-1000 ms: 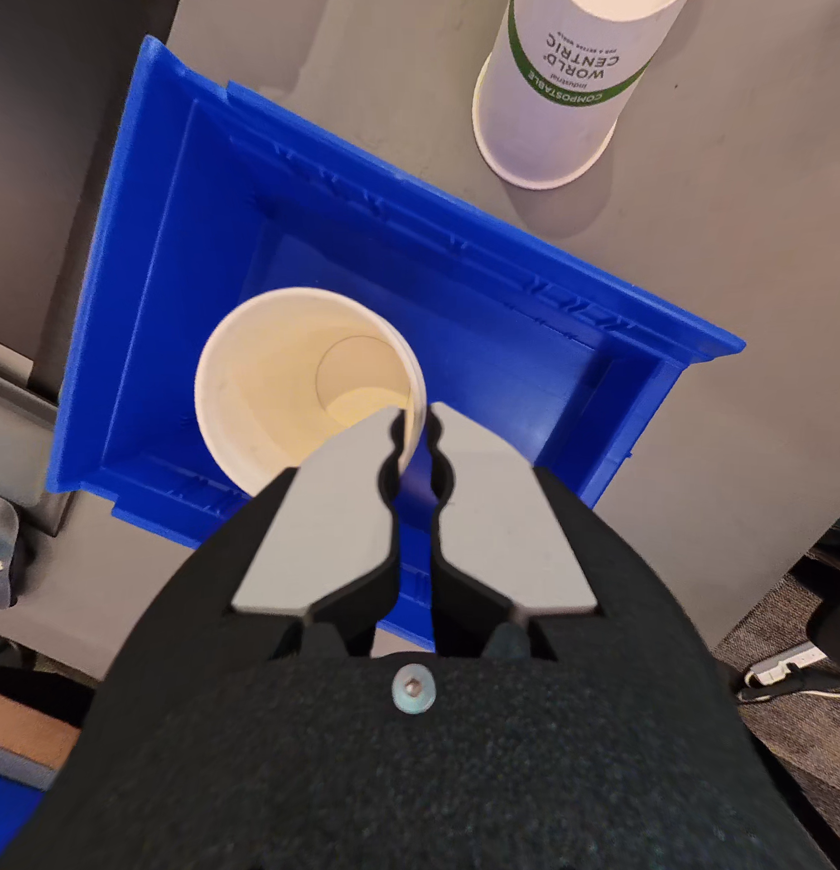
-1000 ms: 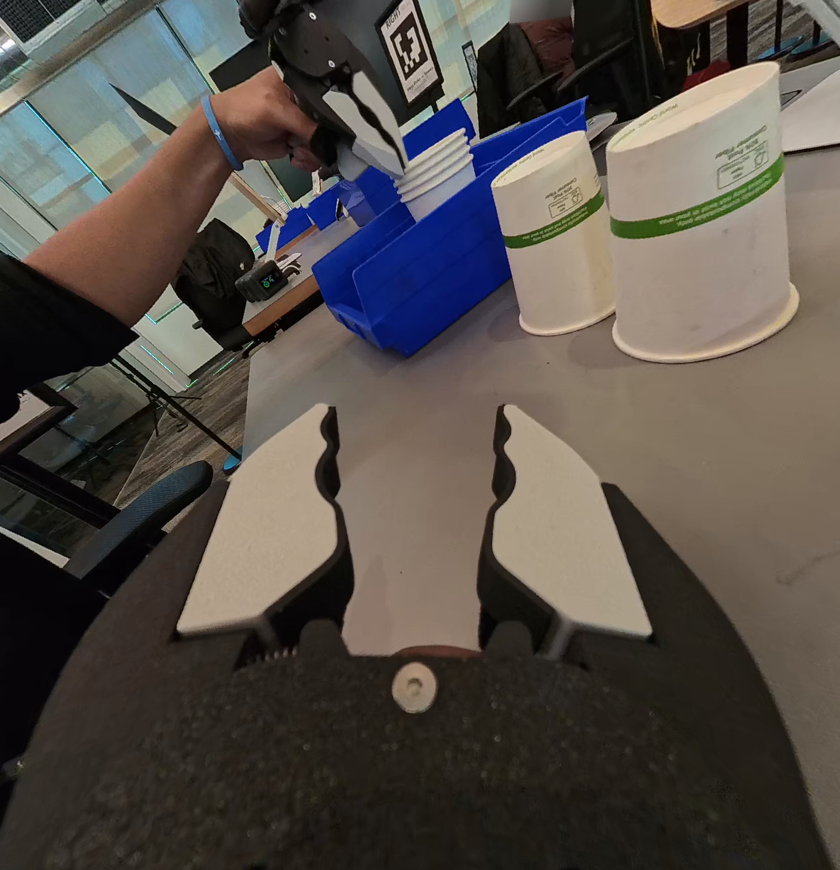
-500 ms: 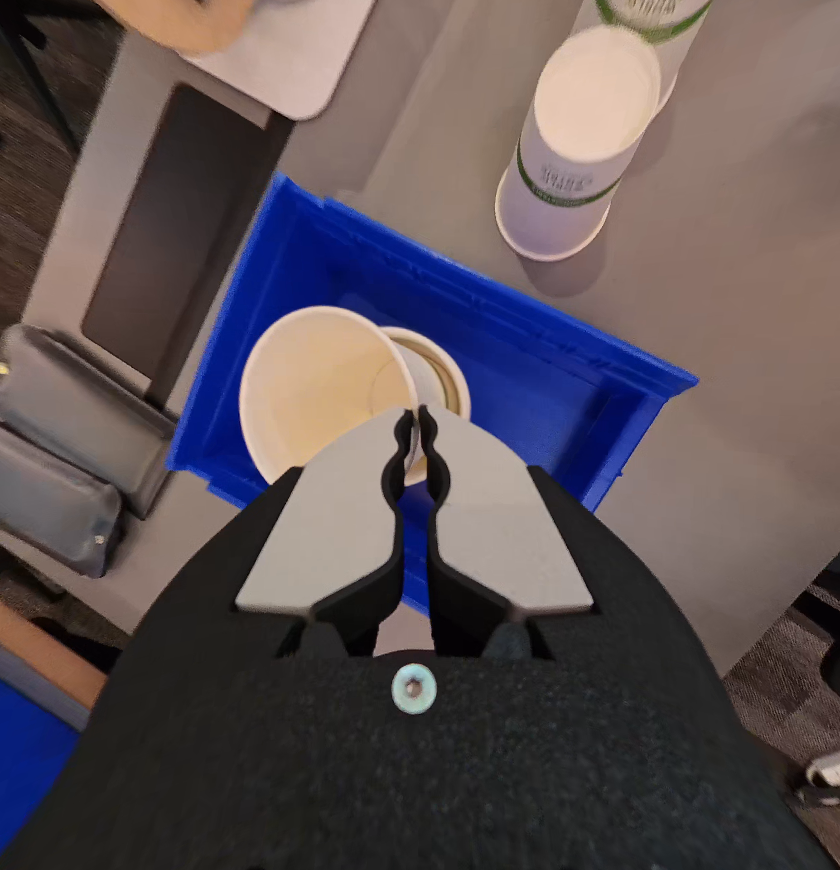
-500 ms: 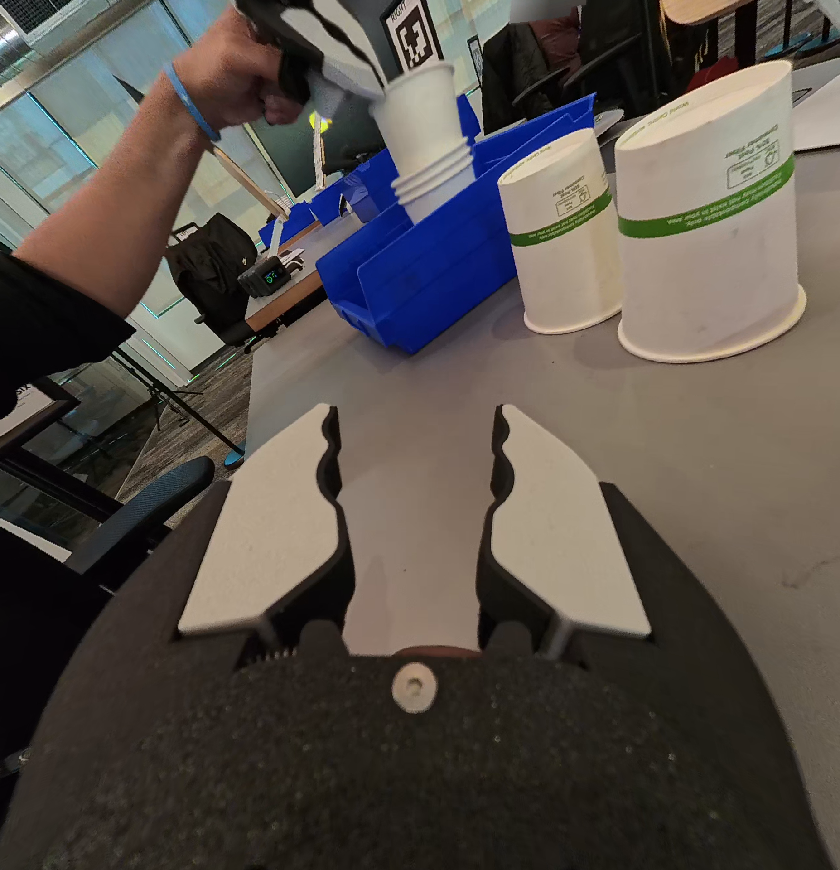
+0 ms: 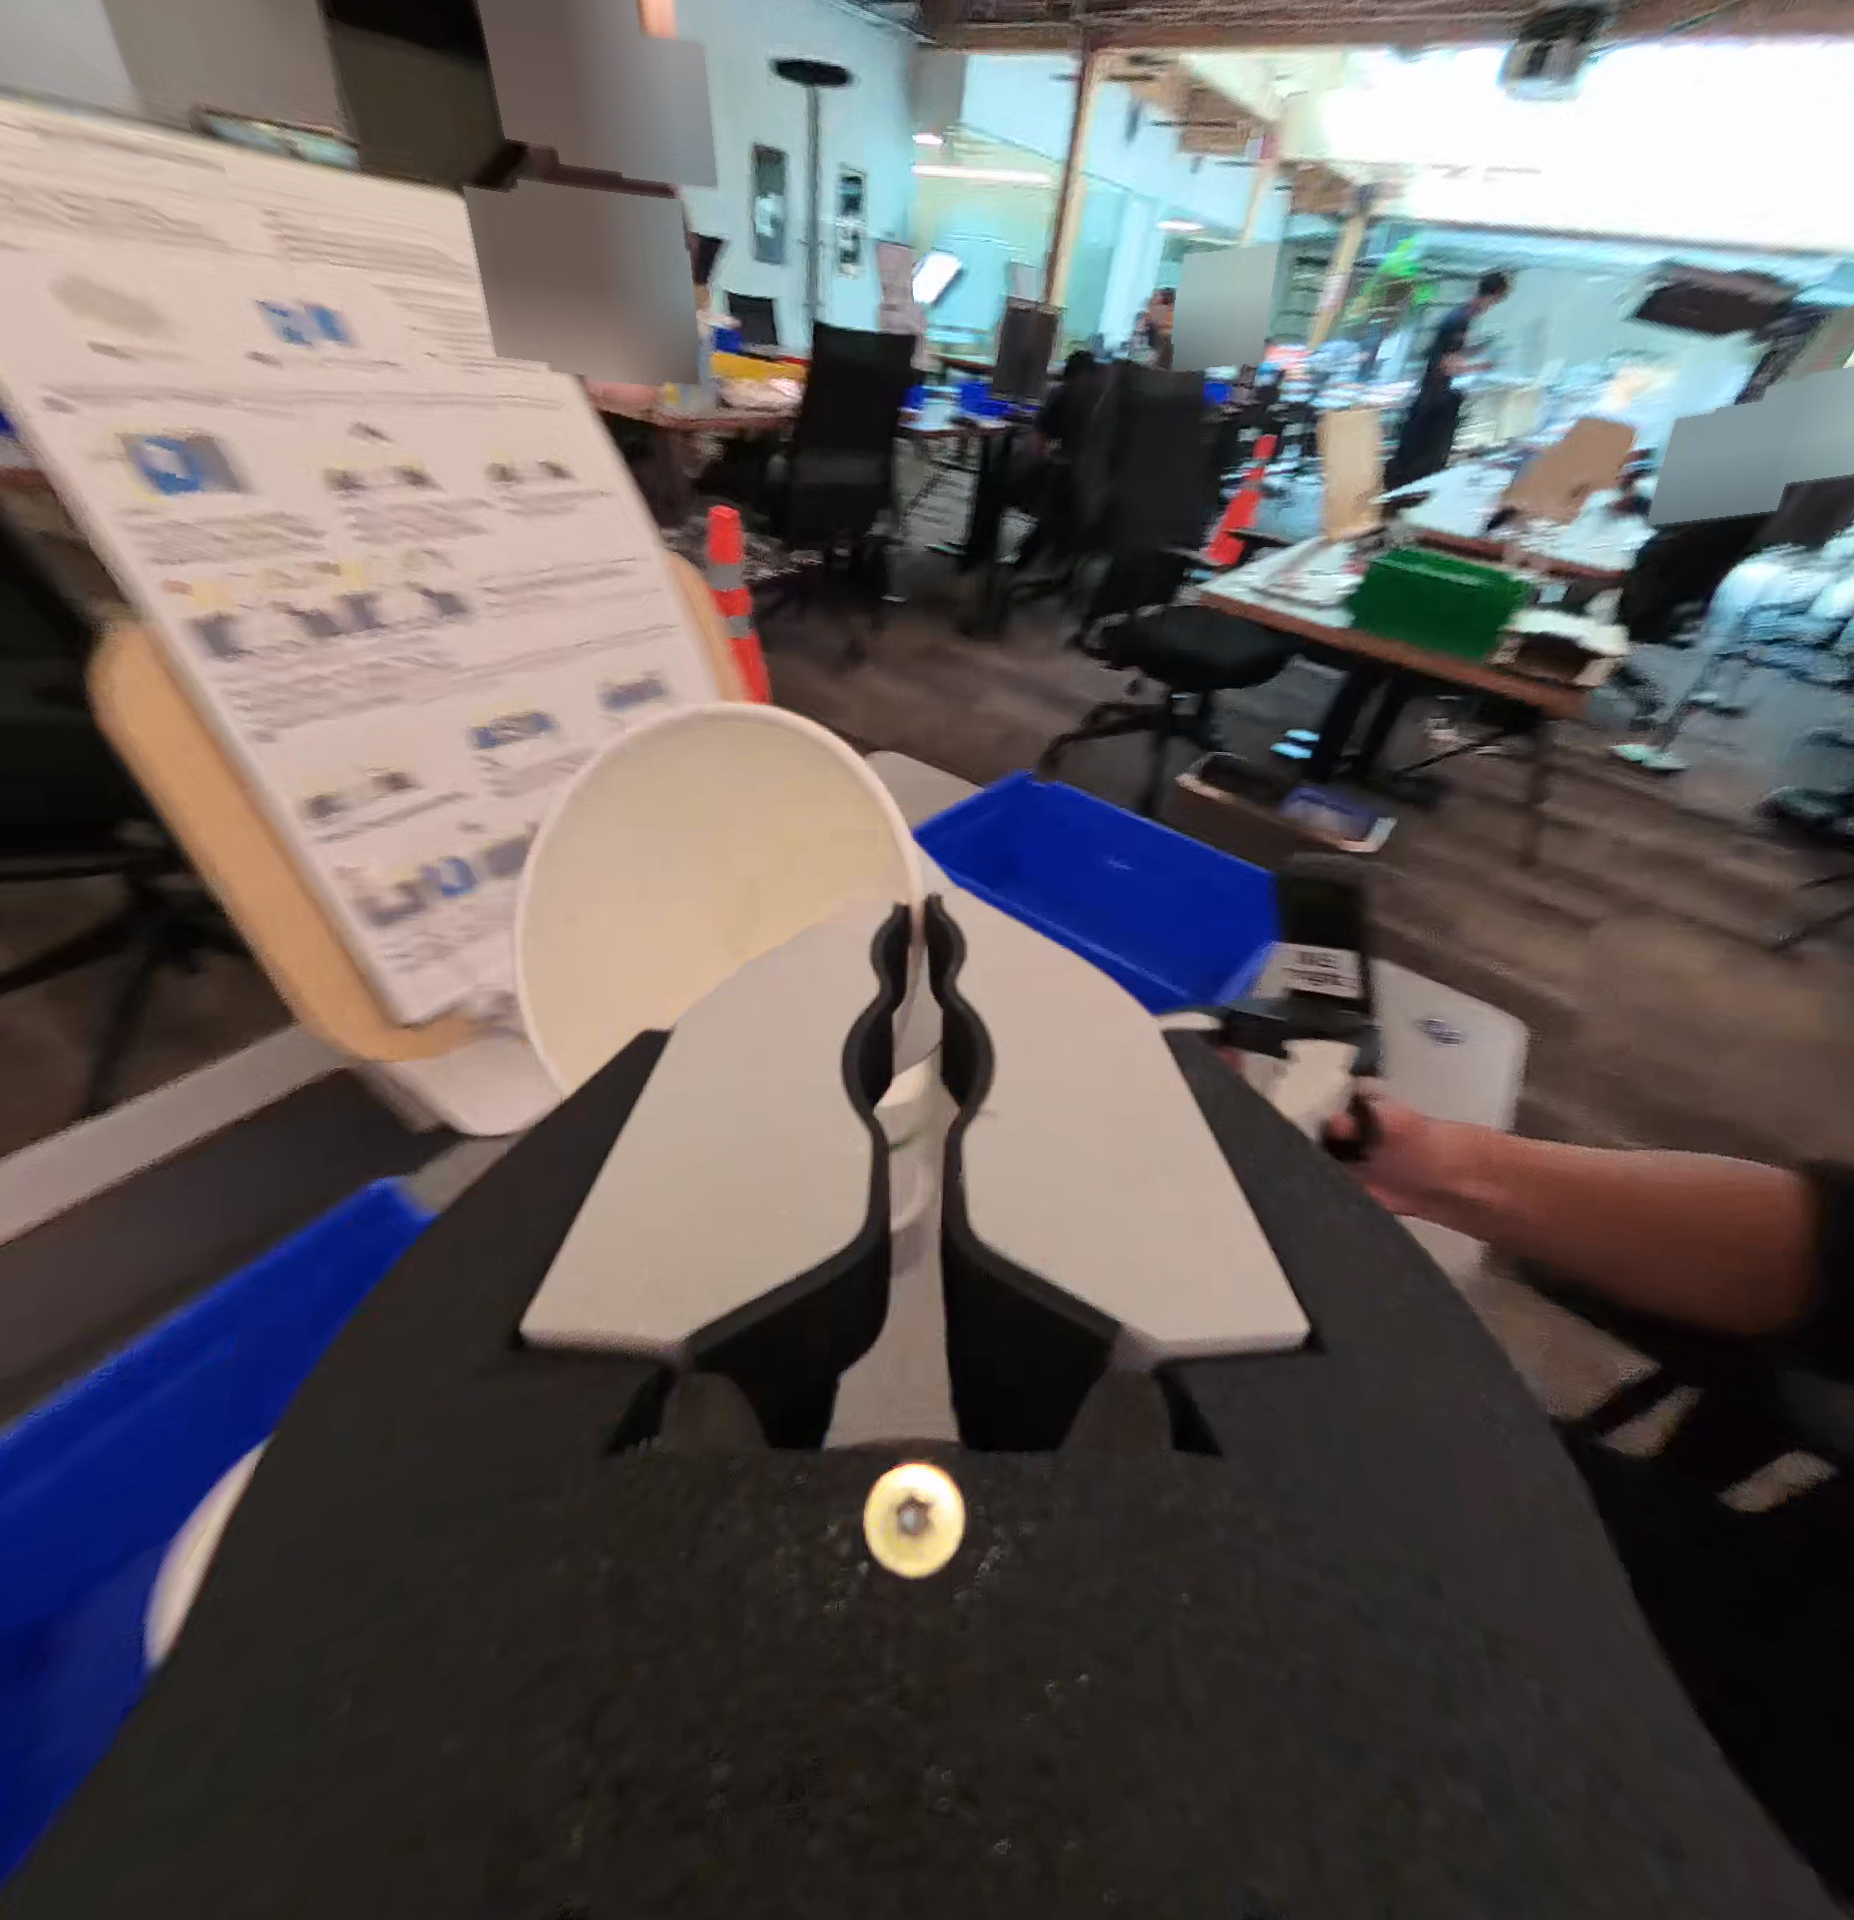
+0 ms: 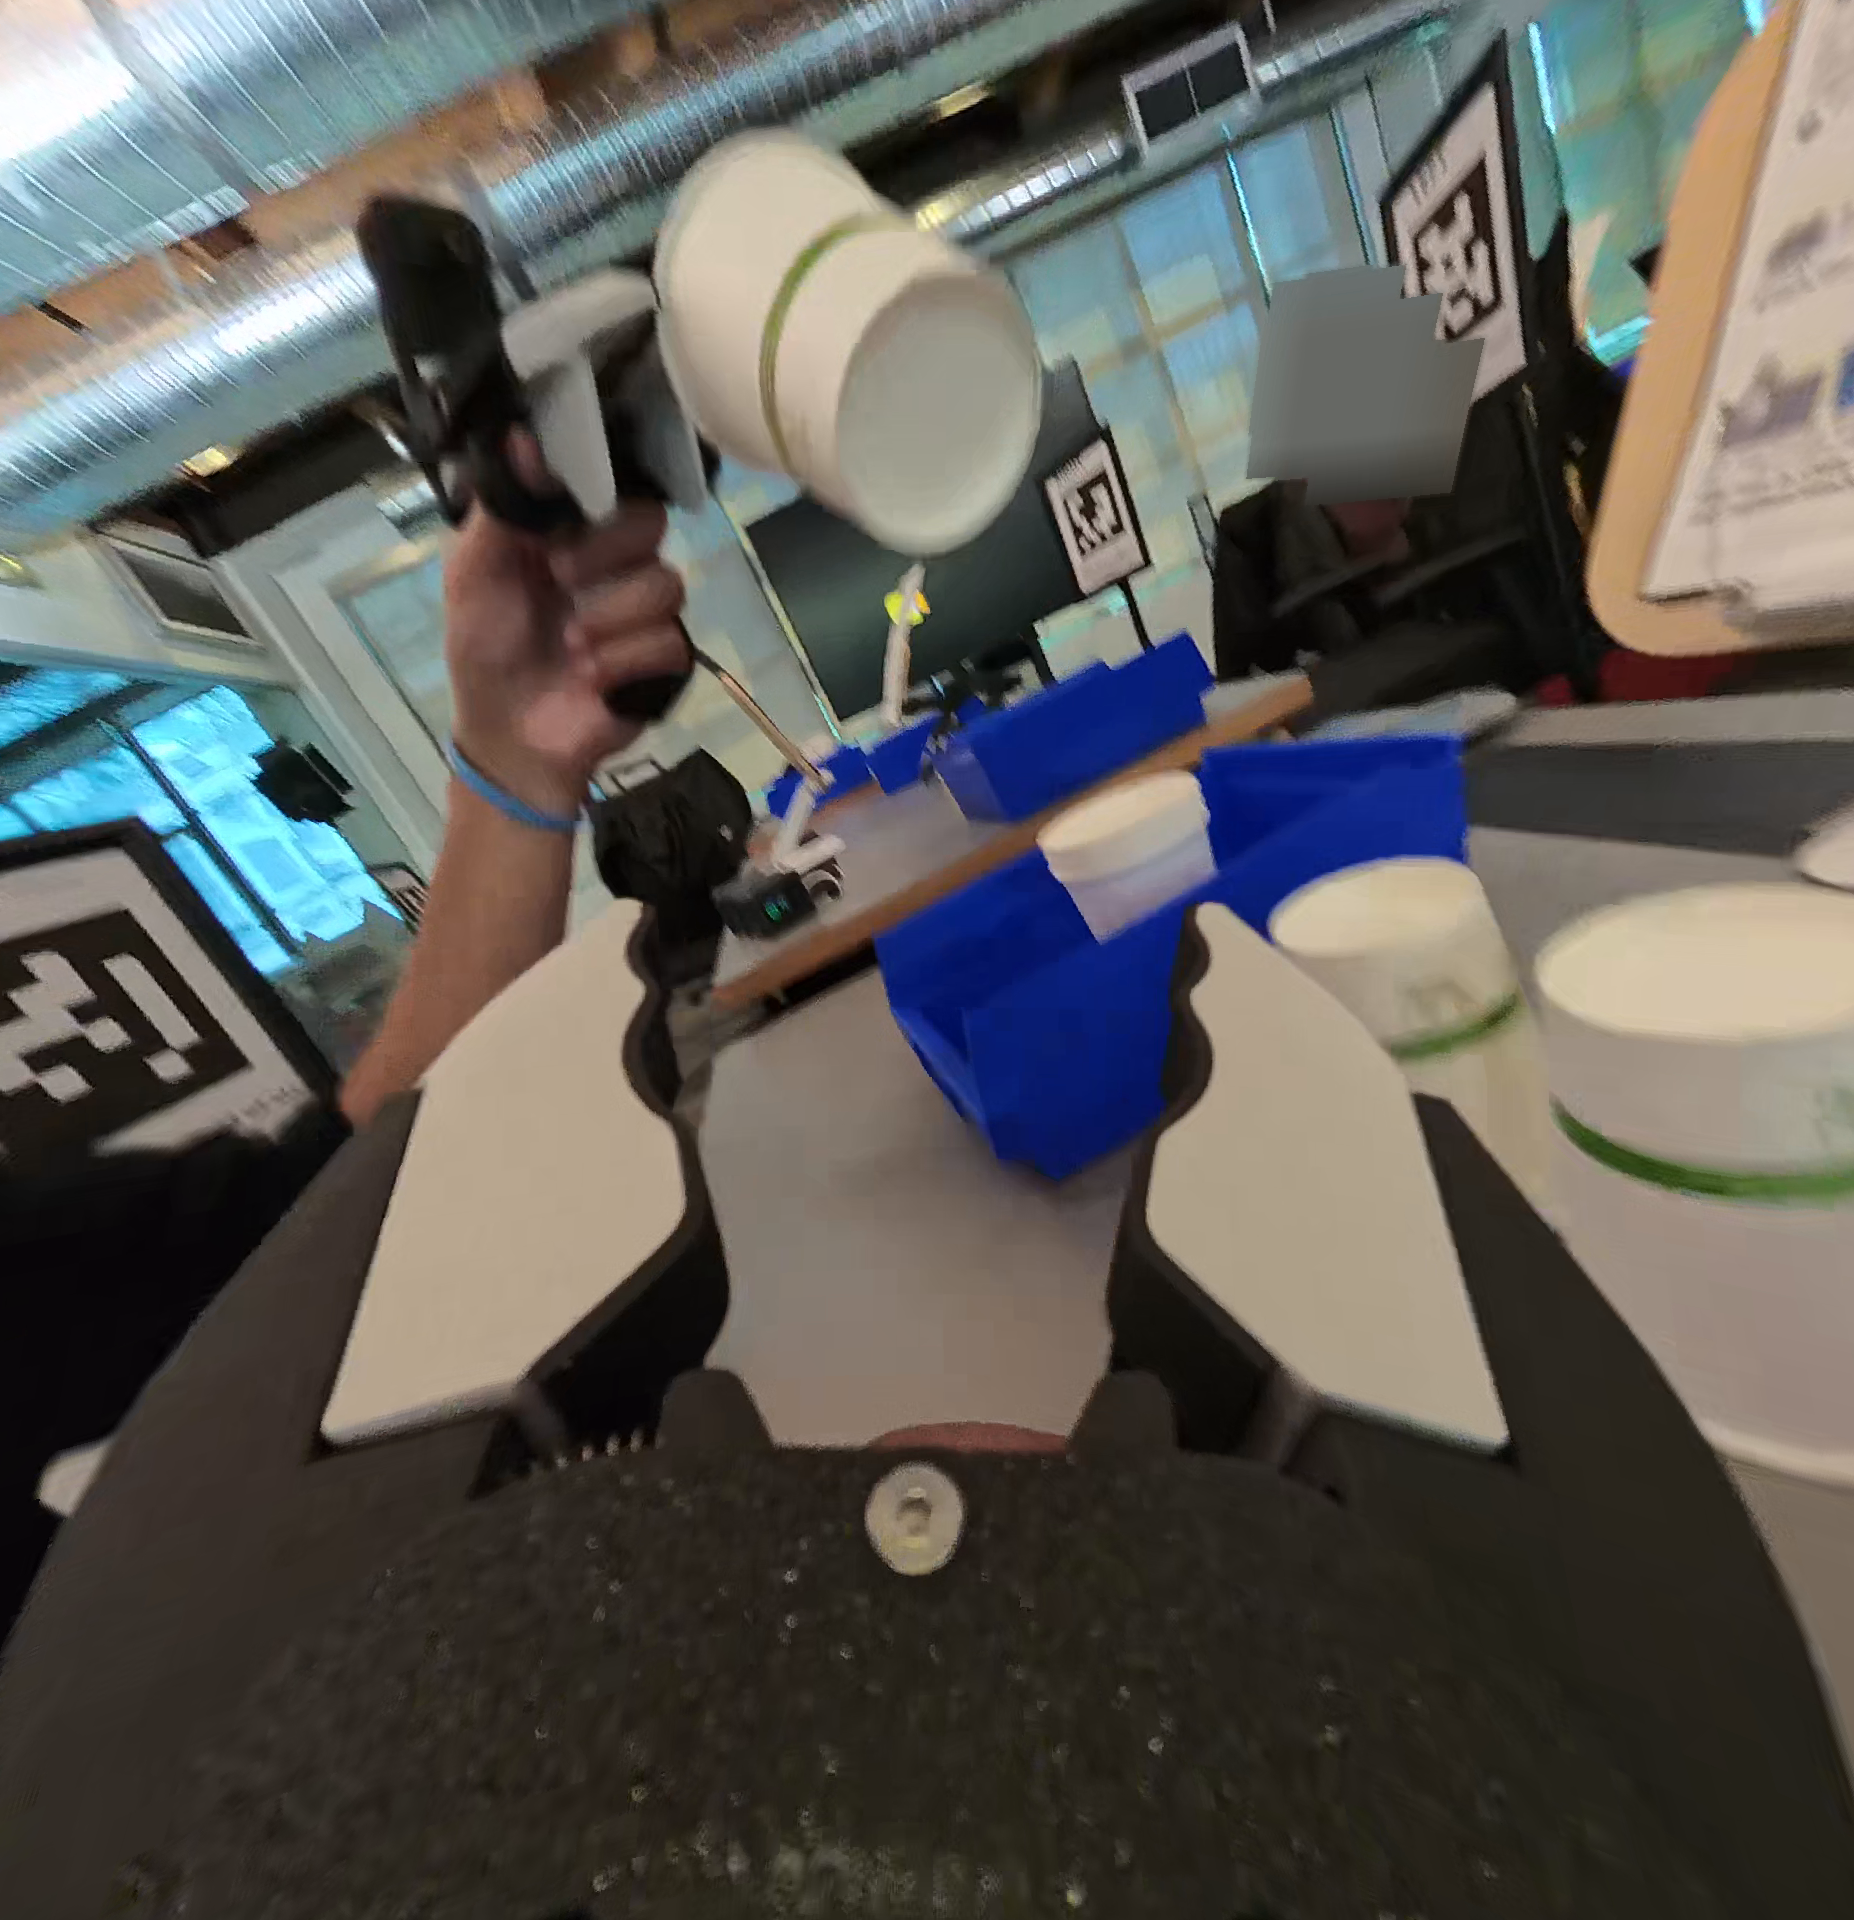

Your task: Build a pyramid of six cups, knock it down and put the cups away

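Note:
My left gripper (image 5: 918, 925) is shut on the rim of a white paper cup (image 5: 715, 894). In the right wrist view a hand holds it (image 6: 674, 416) high up. The cup (image 6: 850, 343), with a green band, lies tilted on its side in the air, its bottom toward the camera. A blue bin (image 6: 1058, 1039) on the grey table (image 6: 881, 1195) holds a stack of white cups (image 6: 1131, 852). Two cups stand upside down to the right of the bin, one near it (image 6: 1401, 966) and one closer (image 6: 1723, 1091). My right gripper (image 6: 923, 935) is open and empty, low over the table.
A clipboard with printed sheets (image 5: 331, 571) stands behind the table. A second blue bin (image 5: 123, 1455) is at the lower left. The hand that holds the right gripper (image 5: 1422, 1143) is at the right. Office chairs, orange cones and other tables fill the room behind.
My left gripper has lifted one cup off the stack in the bin and swung it high, tipping it sideways. My right gripper has moved closer to the bin and stays open.

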Tool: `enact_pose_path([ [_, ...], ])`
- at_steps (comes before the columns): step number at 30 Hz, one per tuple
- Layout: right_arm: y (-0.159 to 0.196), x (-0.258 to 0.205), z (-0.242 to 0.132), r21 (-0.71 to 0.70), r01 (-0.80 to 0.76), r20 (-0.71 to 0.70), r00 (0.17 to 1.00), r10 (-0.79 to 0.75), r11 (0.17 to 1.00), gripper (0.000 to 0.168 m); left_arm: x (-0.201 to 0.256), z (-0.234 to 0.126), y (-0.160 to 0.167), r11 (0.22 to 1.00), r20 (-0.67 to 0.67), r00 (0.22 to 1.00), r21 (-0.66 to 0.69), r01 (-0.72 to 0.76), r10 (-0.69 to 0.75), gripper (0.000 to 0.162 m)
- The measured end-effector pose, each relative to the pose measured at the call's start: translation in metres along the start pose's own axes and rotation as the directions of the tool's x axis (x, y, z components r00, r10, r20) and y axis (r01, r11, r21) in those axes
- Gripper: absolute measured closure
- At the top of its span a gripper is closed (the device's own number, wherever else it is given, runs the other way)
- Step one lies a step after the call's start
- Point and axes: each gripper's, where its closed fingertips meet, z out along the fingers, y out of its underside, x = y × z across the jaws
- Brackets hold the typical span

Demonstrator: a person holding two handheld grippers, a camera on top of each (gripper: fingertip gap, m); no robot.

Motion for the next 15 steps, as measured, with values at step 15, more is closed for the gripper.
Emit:
enact_pose_path([
  [15, -0.018, -0.026, 0.004, 0.318, -0.411, 0.252, 0.905, 0.342, 0.854, 0.098, 0.116, 0.089, 0.090, 0.975, -0.300, 0.932, -0.147, 0.167, -0.205, 0.160],
])
